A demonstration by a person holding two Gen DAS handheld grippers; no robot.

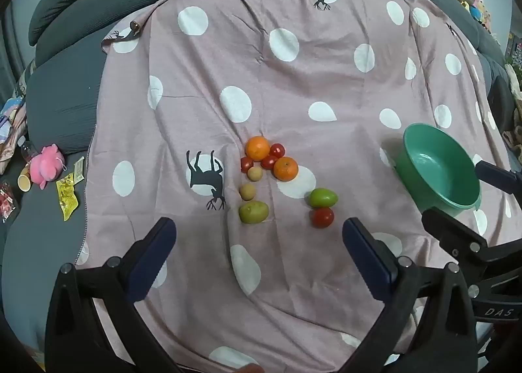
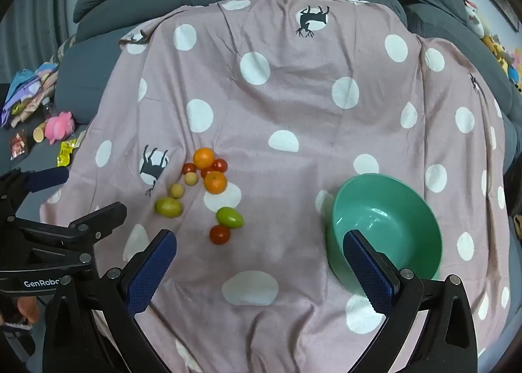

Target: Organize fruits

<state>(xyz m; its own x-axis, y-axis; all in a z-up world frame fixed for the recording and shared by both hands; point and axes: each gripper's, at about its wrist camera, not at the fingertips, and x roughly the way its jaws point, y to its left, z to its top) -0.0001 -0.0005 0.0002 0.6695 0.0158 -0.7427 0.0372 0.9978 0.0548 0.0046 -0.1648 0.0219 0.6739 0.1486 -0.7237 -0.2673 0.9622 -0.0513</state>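
My green bowl (image 2: 386, 226) sits empty at four o'clock. The fruit pile (image 1: 270, 161) waits at nine o'clock of it. My left gripper (image 1: 259, 236) and right gripper (image 2: 259, 247) are wide open, holding nothing. Round fruit could roll away on the soft blanket (image 1: 293, 86) if I bump it.

Left hand-held gripper (image 1: 259, 229): black plastic frame, triangular cut-outs, silver screws at the pivots, dark blue textured pads (image 1: 153, 252). Right hand-held gripper (image 2: 260, 242) is built alike; white lettering "GenRobo" and "DAS" is seen on the bodies.
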